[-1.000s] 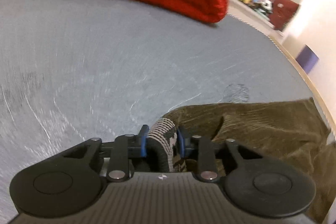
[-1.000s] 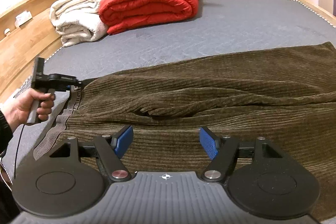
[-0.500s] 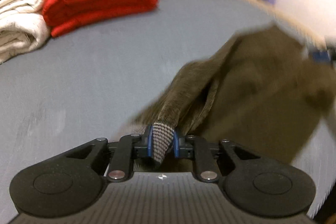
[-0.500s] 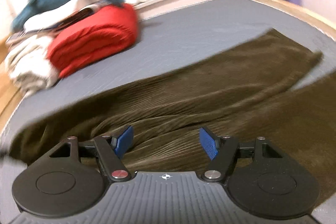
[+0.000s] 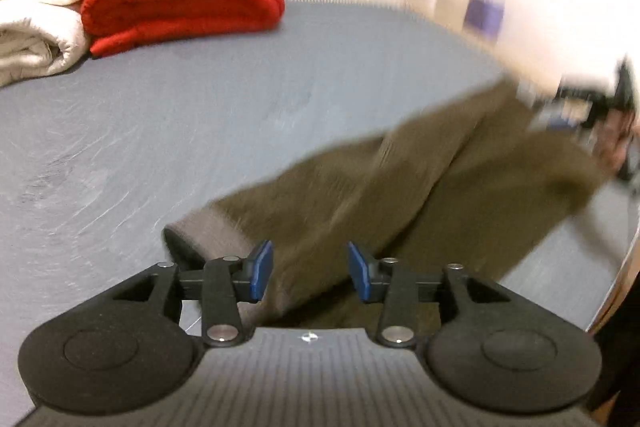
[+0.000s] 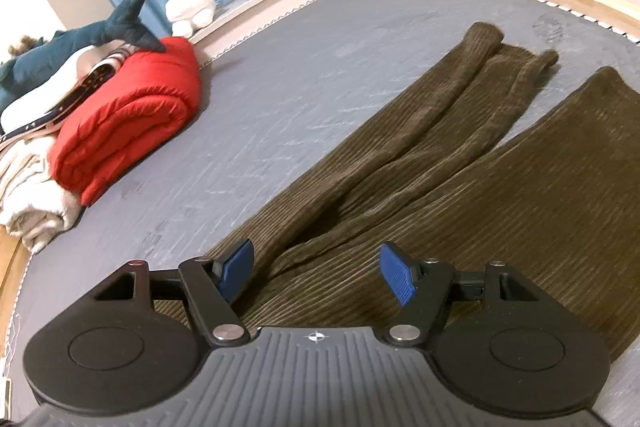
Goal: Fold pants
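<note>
On grey mattress (image 6: 320, 39): olive corduroy pants (image 6: 460, 163), both grippers' jaws apart.

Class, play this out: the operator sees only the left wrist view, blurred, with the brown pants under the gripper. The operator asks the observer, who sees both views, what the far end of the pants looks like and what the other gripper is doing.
Operator: How do the pants legs lie?
Observer: In the right wrist view the corduroy pants lie flat on the grey bed, and the two leg ends lie apart with grey bed showing between them.
Operator: Is the right gripper holding cloth?
Observer: No. The right gripper is open above the pants, and nothing is between its pads.
Operator: What sits on the red quilt?
Observer: A blue plush shark lies across the stack above the red quilt.
</note>
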`<state>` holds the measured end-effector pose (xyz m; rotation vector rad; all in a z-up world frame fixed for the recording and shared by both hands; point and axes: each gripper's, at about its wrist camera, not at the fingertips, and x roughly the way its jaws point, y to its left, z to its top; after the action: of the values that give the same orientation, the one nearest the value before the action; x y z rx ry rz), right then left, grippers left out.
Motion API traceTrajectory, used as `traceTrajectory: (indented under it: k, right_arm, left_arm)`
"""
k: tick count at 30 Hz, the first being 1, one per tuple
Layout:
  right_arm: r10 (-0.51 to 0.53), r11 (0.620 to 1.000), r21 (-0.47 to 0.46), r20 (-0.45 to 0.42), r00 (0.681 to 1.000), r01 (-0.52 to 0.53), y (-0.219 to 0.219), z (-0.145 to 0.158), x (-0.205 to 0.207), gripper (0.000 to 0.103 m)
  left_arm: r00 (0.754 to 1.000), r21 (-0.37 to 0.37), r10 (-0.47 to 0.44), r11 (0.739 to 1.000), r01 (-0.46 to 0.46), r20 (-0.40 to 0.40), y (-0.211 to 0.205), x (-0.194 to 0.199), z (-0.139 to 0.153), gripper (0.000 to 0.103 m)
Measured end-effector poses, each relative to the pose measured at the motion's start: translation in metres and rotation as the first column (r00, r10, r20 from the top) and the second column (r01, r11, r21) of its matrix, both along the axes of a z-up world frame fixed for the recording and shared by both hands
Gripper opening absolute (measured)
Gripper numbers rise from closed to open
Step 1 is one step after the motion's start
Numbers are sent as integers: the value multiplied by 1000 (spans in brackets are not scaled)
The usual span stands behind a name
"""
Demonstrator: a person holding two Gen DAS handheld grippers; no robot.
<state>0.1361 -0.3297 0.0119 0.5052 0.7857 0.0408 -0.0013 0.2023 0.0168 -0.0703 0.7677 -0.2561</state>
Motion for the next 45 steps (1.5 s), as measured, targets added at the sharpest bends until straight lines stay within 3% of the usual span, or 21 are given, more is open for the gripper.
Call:
traceTrajectory:
  k: [3, 5, 7, 8, 16, 20, 21, 23, 24, 25, 27, 31, 33, 35, 37, 38, 42, 45]
  right_arm:
    - [-28, 1000, -4, 2, 1000, 28, -13, -4, 4, 70]
    - [-50, 999, 0, 2, 999, 50, -21, -8, 8, 57]
    - [-77, 997, 19, 0, 997, 77, -29, -13, 12, 36]
    - [-91, 995, 33, 2, 996, 90, -33, -15, 14, 31]
    - [-155, 985, 74, 19, 988, 153, -55, -30, 26, 32]
    - [-166, 981, 108, 38, 985, 161, -63, -36, 32, 33]
    - [-169, 980, 117, 45, 985, 163, -65, -38, 34, 33]
    - [-175, 976, 139, 52, 983, 166, -67, -42, 40, 33]
    - [-180, 973, 155, 53, 982, 170, -69, -45, 43, 33]
    - [-183, 970, 168, 50, 982, 173, -70, -48, 46, 33]
    - [-181, 964, 207, 38, 983, 169, -72, -56, 53, 33]
    - [-188, 952, 248, 4, 982, 181, -72, -70, 67, 34]
    - [-202, 942, 272, -10, 979, 197, -72, -75, 72, 34]
    - [-216, 935, 286, -17, 976, 211, -73, -79, 77, 36]
    - [-221, 927, 305, -20, 975, 216, -74, -83, 82, 36]
    - [-222, 927, 303, -29, 975, 220, -74, -86, 86, 37]
    - [-238, 923, 294, -70, 969, 248, -73, -100, 97, 37]
    - [-253, 918, 296, -77, 964, 265, -71, -106, 105, 37]
  left_arm:
    - [1000, -19, -15, 1000, 16, 20, -20, 4, 4, 46]
    - [1000, 43, -28, 999, 27, 8, -36, 15, -4, 46]
    - [999, 125, -52, 991, 52, -3, -55, 25, -11, 46]
    - [997, 158, -72, 985, 71, -4, -64, 32, -18, 47]
    - [978, 318, -209, 927, 198, 0, -117, 51, -51, 66]
    - [965, 401, -262, 883, 243, -10, -130, 51, -73, 66]
    - [964, 433, -264, 868, 245, -17, -132, 53, -79, 63]
    - [963, 501, -268, 829, 248, -33, -131, 53, -87, 23]
    - [960, 527, -275, 810, 256, -43, -130, 53, -90, 14]
    - [957, 528, -287, 807, 265, -42, -128, 51, -88, 9]
    - [955, 503, -295, 823, 264, -17, -119, 48, -76, 8]
    - [957, 387, -283, 890, 239, 60, -83, 37, -42, 7]
    - [936, 403, -349, 863, 304, 43, -76, 27, -42, 7]
    - [920, 442, -390, 821, 362, -29, -75, 20, -57, 7]
    - [906, 433, -412, 802, 412, -100, -72, 17, -69, 7]
    - [903, 425, -415, 801, 421, -112, -70, 17, -71, 7]
    - [921, 382, -381, 841, 383, -85, -59, 24, -68, 7]
    - [922, 409, -382, 832, 375, -68, -65, 21, -70, 8]
